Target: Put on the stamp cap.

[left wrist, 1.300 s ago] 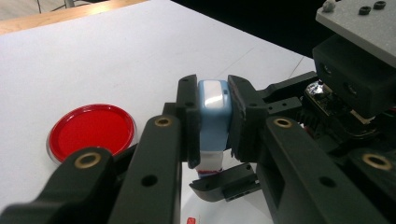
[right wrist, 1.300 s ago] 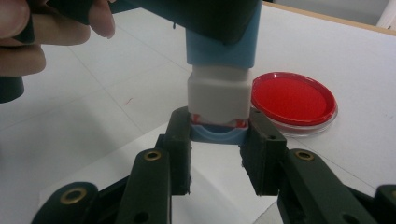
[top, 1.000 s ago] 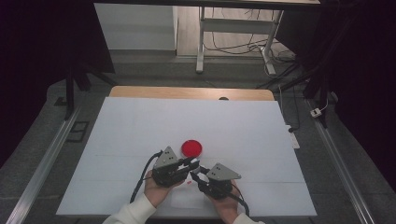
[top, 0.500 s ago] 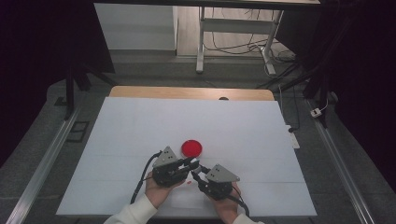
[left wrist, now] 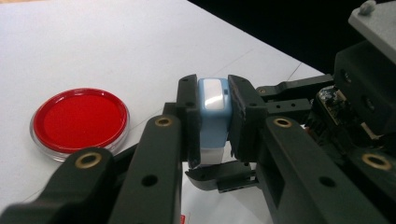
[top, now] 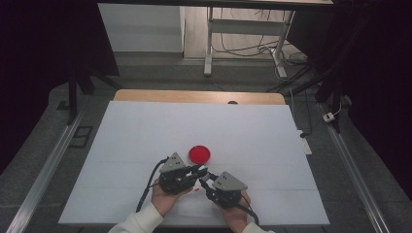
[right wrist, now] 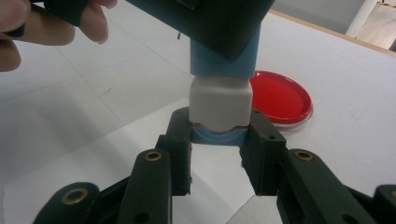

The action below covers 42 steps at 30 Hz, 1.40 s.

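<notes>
A small light-blue piece (left wrist: 214, 116) with a white end (right wrist: 220, 105) hangs just above the table between both grippers. My left gripper (left wrist: 214, 107) is shut on its blue body. From the other side, my right gripper (right wrist: 219, 135) is shut on the end just past the white part, where a blue rim shows between its jaws. In the high view the left gripper (top: 200, 170) and right gripper (top: 204, 178) meet tip to tip near the table's front. A round red dish (top: 199, 154) with a clear rim lies flat just beyond them.
The white table sheet (top: 145, 136) spreads wide to the left, right and far side, with a wooden edge (top: 194, 96) at the back. A tiny red mark (top: 196, 190) lies on the sheet under the grippers. Metal rails run along both sides on the floor.
</notes>
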Available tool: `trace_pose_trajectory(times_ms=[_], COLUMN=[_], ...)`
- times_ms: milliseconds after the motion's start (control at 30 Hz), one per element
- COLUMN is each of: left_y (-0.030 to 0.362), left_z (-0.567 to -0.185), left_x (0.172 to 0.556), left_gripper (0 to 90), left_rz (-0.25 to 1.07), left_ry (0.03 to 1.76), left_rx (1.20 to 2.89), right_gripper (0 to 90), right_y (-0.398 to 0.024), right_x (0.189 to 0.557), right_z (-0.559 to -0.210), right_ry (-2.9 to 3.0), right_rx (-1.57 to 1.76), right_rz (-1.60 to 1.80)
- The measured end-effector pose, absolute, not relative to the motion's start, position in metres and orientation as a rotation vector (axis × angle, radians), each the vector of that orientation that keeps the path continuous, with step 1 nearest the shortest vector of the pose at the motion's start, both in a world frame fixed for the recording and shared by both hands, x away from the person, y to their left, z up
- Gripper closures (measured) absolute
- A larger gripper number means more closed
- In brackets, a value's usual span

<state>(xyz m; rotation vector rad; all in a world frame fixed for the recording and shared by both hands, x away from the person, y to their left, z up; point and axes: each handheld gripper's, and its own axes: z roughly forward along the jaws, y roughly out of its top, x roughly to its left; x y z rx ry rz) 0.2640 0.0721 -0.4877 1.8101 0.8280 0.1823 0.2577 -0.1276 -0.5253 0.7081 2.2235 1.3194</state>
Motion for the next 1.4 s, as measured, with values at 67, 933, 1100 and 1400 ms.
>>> trace_pose_trajectory(times_ms=[67,933,1100,1400], left_y=[0.0718,0.0691,0.0696,0.0715], left_z=[-0.4882,-0.4940,-0.4955,-0.4937], left_x=[0.2645,0.2646,0.2657,0.2640], left_gripper=[75.4,75.5,75.5,75.3], left_rz=[0.176,0.154,0.141,0.173], left_ry=[0.831,0.847,0.854,0.840], left_rx=[1.814,1.819,1.819,1.803], right_gripper=[64.7,64.8,64.7,64.4], right_y=[-0.1270,-0.1262,-0.1259,-0.1271], right_x=[0.2574,0.2554,0.2564,0.2588], right_z=[-0.5254,-0.5246,-0.5250,-0.5248], right_ry=[2.226,2.210,2.222,2.244], right_rx=[0.702,0.672,0.644,0.644], right_rz=[1.309,1.240,1.210,1.205])
